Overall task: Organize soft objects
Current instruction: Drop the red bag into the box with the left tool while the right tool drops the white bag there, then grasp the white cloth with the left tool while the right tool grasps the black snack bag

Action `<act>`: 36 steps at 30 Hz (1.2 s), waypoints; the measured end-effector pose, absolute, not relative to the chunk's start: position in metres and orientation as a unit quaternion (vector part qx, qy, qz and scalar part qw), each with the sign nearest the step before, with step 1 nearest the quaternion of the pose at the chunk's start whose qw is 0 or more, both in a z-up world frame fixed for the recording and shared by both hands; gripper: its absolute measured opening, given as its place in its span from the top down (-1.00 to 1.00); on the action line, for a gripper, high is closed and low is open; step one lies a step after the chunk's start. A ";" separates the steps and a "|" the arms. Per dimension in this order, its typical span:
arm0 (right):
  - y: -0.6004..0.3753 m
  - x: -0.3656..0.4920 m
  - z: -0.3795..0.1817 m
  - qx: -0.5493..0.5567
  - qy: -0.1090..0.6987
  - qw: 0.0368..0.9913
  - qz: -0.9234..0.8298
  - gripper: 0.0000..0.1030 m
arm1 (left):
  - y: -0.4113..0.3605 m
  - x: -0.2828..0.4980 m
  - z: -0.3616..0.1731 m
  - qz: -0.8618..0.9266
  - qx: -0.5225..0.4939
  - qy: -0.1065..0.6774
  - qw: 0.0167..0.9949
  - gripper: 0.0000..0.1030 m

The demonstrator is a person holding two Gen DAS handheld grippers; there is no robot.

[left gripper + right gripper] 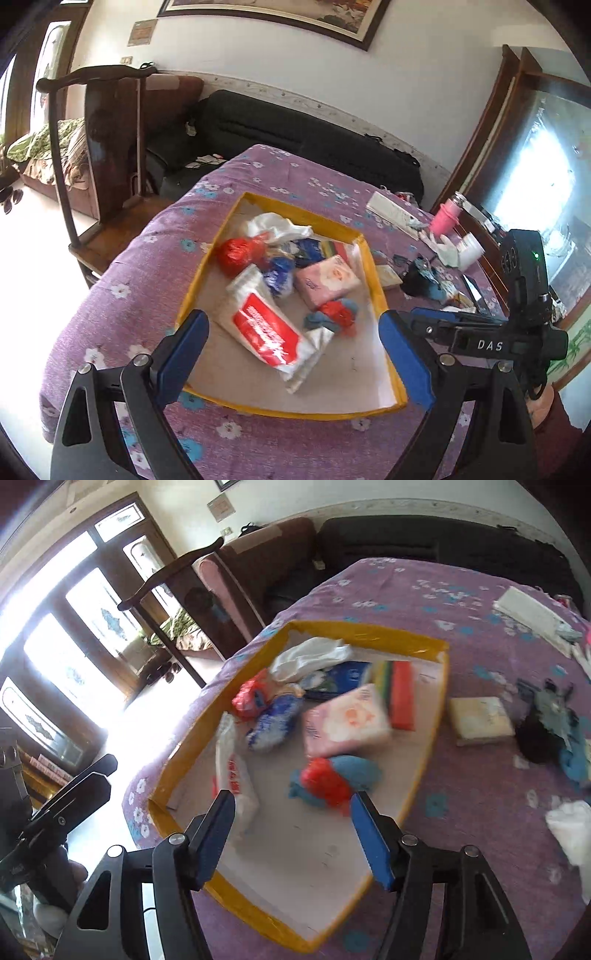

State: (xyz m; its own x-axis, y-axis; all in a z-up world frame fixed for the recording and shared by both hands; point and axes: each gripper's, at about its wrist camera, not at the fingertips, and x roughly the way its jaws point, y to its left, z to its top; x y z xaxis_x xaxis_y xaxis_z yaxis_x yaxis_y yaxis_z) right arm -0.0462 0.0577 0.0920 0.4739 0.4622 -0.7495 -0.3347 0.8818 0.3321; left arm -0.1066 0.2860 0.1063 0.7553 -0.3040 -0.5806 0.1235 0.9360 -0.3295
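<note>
A yellow-rimmed shallow tray (207,266) lies on the purple flowered cloth and holds the soft things. In it are a white and red tissue pack (266,332), a pink tissue pack (327,280), a red bag (232,254), a white cloth (273,225), a blue and white bundle (280,277), and a red and blue bundle (336,314). My left gripper (295,358) hangs open over the tray's near end, its pads wide on either side of the white and red pack and not touching it. My right gripper (291,834) is open above the tray floor, just short of the red and blue bundle (328,779).
On the cloth right of the tray lie a cream block (480,720), dark and blue clutter (546,731), a white tissue (569,827) and a long white box (528,616). A pink cup (445,218) stands at the far right. A wooden chair (110,155) and a black sofa (295,129) are behind.
</note>
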 end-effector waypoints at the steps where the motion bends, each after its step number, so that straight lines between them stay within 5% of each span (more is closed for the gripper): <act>1: 0.036 -0.054 0.093 0.074 0.451 0.863 0.215 -0.36 | 0.275 -0.109 0.105 -0.126 -0.130 0.329 0.927 -0.80; 16: -0.251 -0.079 0.081 0.211 0.400 0.892 -0.004 -0.48 | 0.145 -0.120 0.078 -0.193 -0.061 0.395 0.896 -0.80; 27: -0.247 -0.030 0.031 0.241 0.419 0.873 0.060 -0.48 | 0.079 -0.115 0.075 -0.201 -0.039 0.432 0.878 -0.80; 36: -0.226 -0.041 0.026 0.301 0.392 0.820 0.289 -0.52 | 0.038 -0.088 0.071 -0.200 -0.040 0.445 0.872 -0.80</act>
State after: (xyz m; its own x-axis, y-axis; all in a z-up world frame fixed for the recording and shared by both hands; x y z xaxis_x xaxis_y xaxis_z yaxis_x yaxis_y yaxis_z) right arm -0.0411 -0.2260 0.0265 0.5254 0.7098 -0.4691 -0.2380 0.6520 0.7199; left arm -0.0879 0.0381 0.0708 0.5238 -0.3852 -0.7598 0.3134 0.9165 -0.2485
